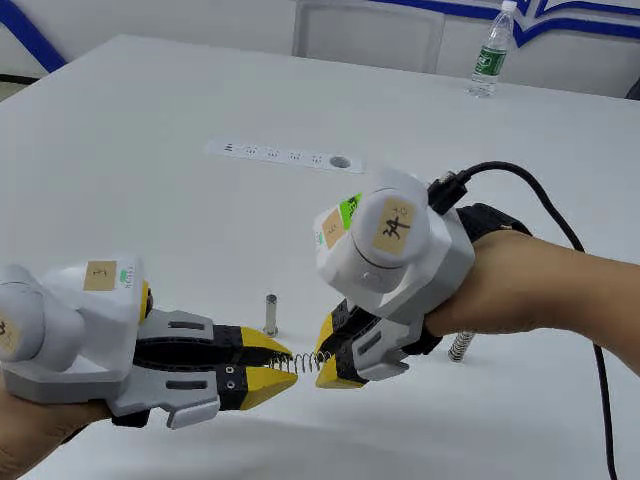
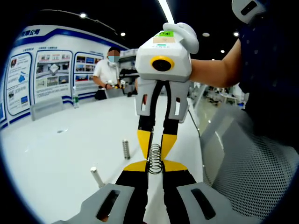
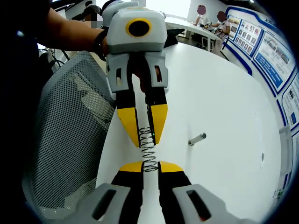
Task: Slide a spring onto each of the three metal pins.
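Note:
A thin wire spring (image 1: pixel 305 362) spans the short gap between my two grippers, just above the white table (image 1: pixel 150 150). My left gripper (image 1: pixel 285 366) comes in from the lower left and is shut on one end of the spring (image 2: pixel 155 159). My right gripper (image 1: pixel 326 360) faces it from the right, shut on the other end of the spring (image 3: pixel 148 150). A bare metal pin (image 1: pixel 270 313) stands upright just behind the tips. It also shows as the pin (image 3: pixel 197 138) and, near the left jaw, the pin (image 2: pixel 97 177). Another pin wearing a spring (image 1: pixel 460 346) stands by my right hand.
A white power strip (image 1: pixel 285 156) lies mid-table, and a water bottle (image 1: pixel 491 52) stands at the far edge. The right gripper's black cable (image 1: pixel 585 260) trails off to the right. A mesh chair (image 3: pixel 74 135) sits beside the table, and a person (image 2: pixel 108 70) stands far off.

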Demonstrator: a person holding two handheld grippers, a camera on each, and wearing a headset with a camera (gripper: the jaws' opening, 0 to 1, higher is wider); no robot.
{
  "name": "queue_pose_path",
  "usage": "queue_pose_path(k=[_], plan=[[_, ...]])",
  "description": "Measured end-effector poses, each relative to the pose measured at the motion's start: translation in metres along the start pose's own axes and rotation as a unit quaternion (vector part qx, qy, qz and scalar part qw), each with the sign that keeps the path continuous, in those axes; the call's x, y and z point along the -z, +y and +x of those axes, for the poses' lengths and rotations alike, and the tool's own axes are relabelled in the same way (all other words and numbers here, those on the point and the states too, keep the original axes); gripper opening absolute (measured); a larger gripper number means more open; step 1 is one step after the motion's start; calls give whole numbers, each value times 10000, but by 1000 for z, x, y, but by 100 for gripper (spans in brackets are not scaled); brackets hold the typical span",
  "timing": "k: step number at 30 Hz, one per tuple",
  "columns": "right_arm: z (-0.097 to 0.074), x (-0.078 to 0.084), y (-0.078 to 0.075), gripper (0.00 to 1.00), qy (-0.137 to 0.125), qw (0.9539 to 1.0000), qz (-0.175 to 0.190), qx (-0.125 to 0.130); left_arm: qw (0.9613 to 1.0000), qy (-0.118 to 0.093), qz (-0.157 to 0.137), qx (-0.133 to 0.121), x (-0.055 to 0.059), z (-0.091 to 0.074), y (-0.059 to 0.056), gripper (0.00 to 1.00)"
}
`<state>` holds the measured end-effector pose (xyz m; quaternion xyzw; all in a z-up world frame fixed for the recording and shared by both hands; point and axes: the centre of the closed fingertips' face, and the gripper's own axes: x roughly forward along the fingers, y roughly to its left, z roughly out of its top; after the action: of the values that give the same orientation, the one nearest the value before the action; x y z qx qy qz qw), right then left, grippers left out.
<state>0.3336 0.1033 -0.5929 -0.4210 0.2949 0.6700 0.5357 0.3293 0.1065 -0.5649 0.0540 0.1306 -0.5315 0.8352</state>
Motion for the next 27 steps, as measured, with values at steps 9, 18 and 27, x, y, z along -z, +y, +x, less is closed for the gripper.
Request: queue_pose_path(k=[9,18,27], plan=[[-10,-7,-3,12,-52,9999,4,96,10000,26,-19,-12,1,1,1,10],[-19,-19,-4,12,-130,9998,-51,115,10000,60,1,-41,3,2,2,10],[-22,-32,-1,12,-137,9997,-187,108,9999,106,24,-41,6,3,3,10]])
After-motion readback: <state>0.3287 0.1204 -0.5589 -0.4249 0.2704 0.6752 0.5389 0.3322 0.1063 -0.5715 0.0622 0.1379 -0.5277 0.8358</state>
